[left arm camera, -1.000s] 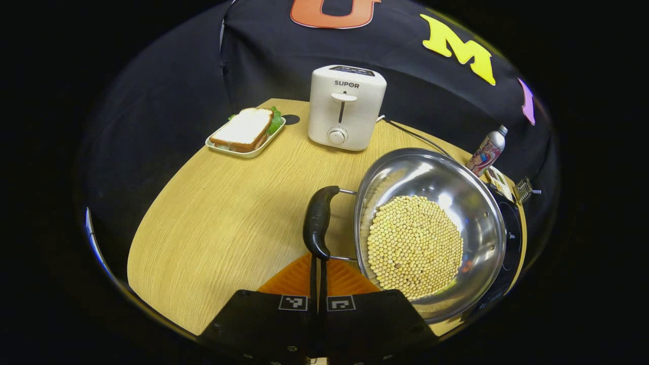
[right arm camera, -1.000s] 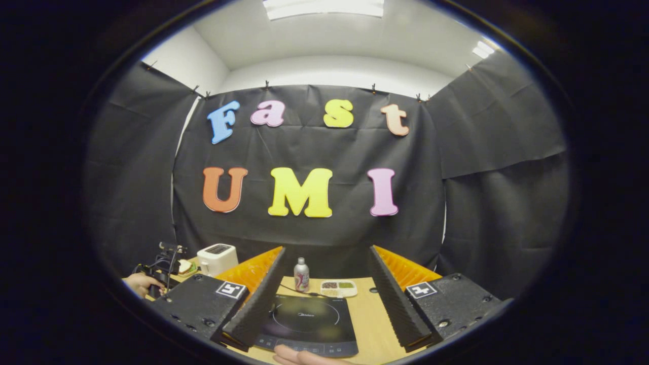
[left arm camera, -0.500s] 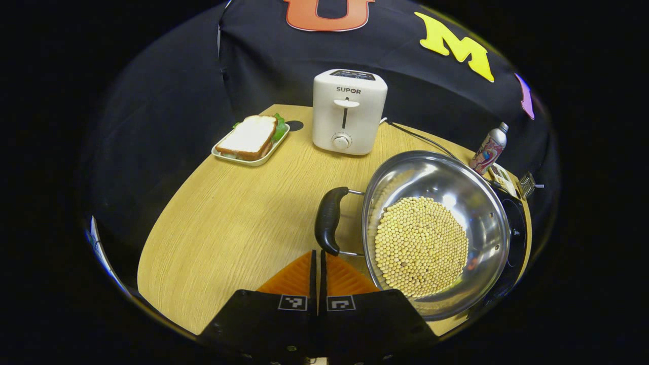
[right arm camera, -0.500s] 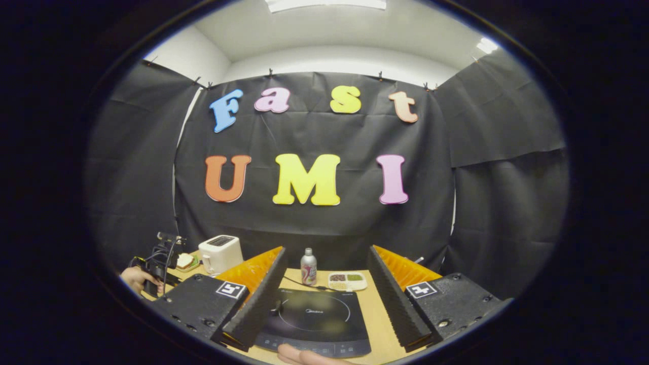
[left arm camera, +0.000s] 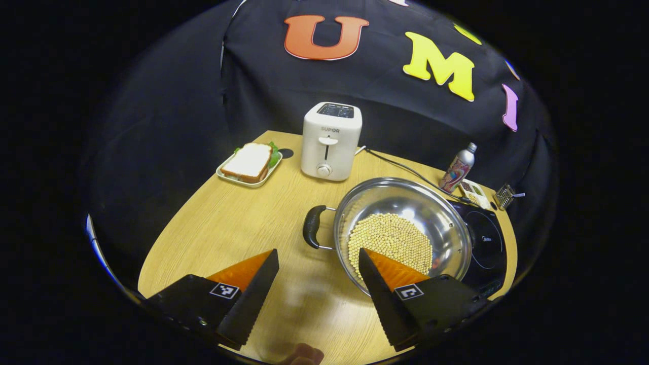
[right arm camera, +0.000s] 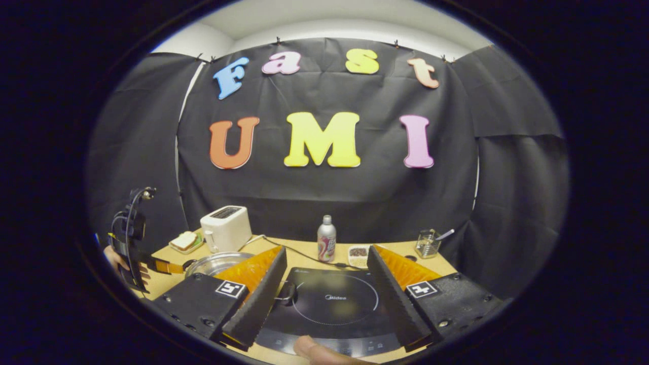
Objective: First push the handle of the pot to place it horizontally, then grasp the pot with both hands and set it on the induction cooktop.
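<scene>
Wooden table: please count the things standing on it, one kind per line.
Steel pot with beans: 1
Black induction cooktop: 1
White toaster: 1
Sandwich tray: 1
Metal bottle: 1
Small divided snack tray: 1
Glass jar with spoon: 1
Total: 7

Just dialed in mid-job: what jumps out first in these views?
The shiny steel pot half full of pale yellow beans sits mid-table, its black side handle facing the open left claw. Beside it lies the flat black induction cooktop, framed by the open right claw. A white toaster stands behind.
</scene>
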Demonstrator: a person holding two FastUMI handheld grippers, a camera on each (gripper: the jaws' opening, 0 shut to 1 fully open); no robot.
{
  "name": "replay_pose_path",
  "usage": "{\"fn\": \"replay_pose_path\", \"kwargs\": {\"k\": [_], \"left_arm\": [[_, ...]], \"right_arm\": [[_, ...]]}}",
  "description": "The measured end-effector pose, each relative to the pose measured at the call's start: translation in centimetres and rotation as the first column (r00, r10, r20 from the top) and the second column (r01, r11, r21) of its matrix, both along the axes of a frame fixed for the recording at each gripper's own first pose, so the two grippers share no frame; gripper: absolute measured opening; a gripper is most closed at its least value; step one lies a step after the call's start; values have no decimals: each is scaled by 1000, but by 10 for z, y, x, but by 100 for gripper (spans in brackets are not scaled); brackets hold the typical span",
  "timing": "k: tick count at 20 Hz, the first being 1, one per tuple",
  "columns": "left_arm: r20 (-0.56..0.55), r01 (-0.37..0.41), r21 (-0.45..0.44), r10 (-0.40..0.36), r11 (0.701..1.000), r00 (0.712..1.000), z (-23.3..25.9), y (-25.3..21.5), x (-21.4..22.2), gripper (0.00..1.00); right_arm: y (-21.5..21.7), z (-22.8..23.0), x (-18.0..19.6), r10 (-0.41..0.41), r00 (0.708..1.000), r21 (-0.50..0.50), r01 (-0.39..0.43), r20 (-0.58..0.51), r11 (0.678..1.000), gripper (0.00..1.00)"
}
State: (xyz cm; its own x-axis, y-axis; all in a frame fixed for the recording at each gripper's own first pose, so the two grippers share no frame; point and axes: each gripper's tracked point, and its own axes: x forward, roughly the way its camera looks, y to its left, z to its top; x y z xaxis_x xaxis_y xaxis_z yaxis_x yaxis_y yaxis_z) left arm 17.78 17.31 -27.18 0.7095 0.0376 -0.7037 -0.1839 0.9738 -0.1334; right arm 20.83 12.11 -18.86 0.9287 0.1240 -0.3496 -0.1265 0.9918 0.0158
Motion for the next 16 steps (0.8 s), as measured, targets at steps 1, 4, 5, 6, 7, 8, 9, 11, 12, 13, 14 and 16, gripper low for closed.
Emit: {"fn": "replay_pose_path", "kwargs": {"k": [1,4,5,6,7,8,9,11,12,13,14,16], "left_arm": [[3,5,6,-5,1000,1000,4,-1,0,96],[17,5,10,-5,1000,1000,11,-4,10,96],[14,6,16,-6,1000,1000,10,-3,11,96],[16,13,24,-13,1000,1000,12,-3,14,96],[17,19,31,-20,999,1000,10,-4,18,96],[14,31,36,-32,999,999,9,-6,22,96],[12,48,40,-48,998,999,7,-9,26,96],[-2,74,59,-74,996,997,-1,-11,34,96],[-9,82,70,-82,994,997,-5,-12,38,96],[-18,95,80,-94,992,995,-10,-13,42,96],[-33,105,80,-103,991,994,-17,-14,46,96],[-54,111,79,-107,991,993,-30,-14,52,96]], "right_arm": [[1,-8,7,5,1000,2,-5,-20,1000,100],[6,-29,23,-5,998,2,5,-69,1000,100],[8,-36,28,-6,996,5,6,-85,1000,99],[12,-41,33,0,995,13,1,-97,1000,99],[15,-48,37,2,994,19,0,-110,1000,99],[19,-55,42,8,992,25,-5,-123,1000,100],[23,-64,45,12,990,27,-8,-141,1000,99],[37,-83,53,32,983,25,-28,-182,999,99],[44,-93,56,39,979,21,-36,-202,999,100],[49,-106,58,44,973,15,-42,-225,999,99],[54,-119,60,48,967,10,-47,-249,999,99],[67,-145,62,64,951,9,-64,-304,998,99]]}}
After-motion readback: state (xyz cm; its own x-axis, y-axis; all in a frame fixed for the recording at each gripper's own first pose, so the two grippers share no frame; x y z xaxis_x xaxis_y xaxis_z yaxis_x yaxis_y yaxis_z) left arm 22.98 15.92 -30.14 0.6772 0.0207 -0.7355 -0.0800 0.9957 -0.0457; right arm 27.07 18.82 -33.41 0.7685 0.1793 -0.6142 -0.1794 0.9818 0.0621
